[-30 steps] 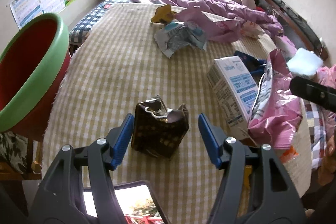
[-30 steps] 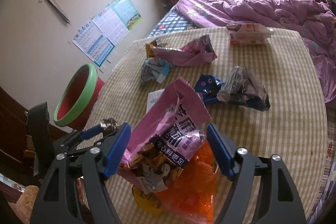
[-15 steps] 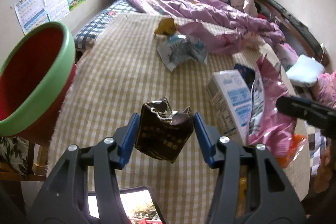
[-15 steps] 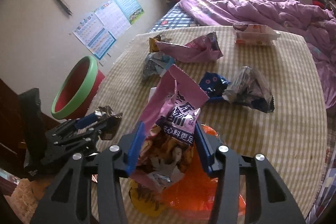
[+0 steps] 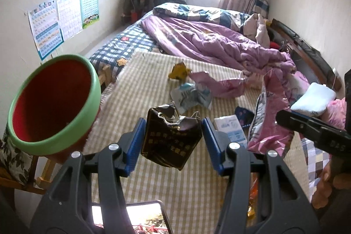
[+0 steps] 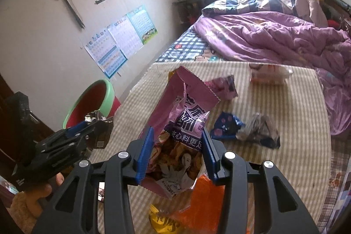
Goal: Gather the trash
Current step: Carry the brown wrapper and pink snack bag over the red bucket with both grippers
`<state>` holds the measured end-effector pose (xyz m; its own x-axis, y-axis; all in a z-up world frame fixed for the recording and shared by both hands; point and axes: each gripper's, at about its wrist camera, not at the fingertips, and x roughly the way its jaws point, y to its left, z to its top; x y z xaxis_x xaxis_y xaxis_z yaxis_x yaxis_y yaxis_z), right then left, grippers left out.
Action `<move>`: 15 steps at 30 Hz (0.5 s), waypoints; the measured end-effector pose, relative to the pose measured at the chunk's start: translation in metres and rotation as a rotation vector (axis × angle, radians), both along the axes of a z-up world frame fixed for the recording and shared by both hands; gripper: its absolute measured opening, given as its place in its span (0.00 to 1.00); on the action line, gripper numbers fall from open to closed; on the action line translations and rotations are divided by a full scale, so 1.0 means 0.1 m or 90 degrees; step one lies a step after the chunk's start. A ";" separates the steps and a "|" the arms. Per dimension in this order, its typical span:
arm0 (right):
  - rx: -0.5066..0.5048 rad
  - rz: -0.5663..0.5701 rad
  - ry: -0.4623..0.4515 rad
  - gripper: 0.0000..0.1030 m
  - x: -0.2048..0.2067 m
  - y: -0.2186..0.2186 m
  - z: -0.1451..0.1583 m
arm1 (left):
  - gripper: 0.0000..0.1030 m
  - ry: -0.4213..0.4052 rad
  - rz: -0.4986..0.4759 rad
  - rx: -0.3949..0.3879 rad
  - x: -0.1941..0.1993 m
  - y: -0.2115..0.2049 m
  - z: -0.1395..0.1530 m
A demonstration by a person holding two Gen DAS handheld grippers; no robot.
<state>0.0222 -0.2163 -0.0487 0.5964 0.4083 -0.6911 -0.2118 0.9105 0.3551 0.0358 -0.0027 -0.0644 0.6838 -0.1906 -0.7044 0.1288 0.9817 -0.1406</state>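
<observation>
My left tongs (image 5: 173,140) pinch a light, crinkly dark wrapper (image 5: 171,142) near the bin (image 5: 54,102); right tongs (image 6: 176,154) clamp the limp pink snack bag (image 6: 182,131) midway.

Left gripper (image 5: 173,133): blue pads pressed on both sides of a dark brown wrapper (image 5: 170,138), which hangs clear of the checked cloth (image 5: 153,185).
Bin (image 5: 54,100): green rim, red inside, left of the gripper, tilted open toward the camera.
Right gripper (image 5: 311,131): black body at the right edge, holding a pink snack bag (image 5: 272,106).
White carton (image 5: 230,131): on the cloth, just right of the left gripper.
Far litter: yellow wrapper (image 5: 178,71), pale blue-white wrapper (image 5: 190,97).
Background: purple duvet (image 5: 215,41), wall posters (image 5: 63,16).
</observation>
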 end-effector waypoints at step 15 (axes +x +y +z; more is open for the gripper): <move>-0.003 0.046 -0.040 0.41 0.16 0.45 0.21 | 0.49 -0.029 0.051 0.008 -0.06 0.45 0.12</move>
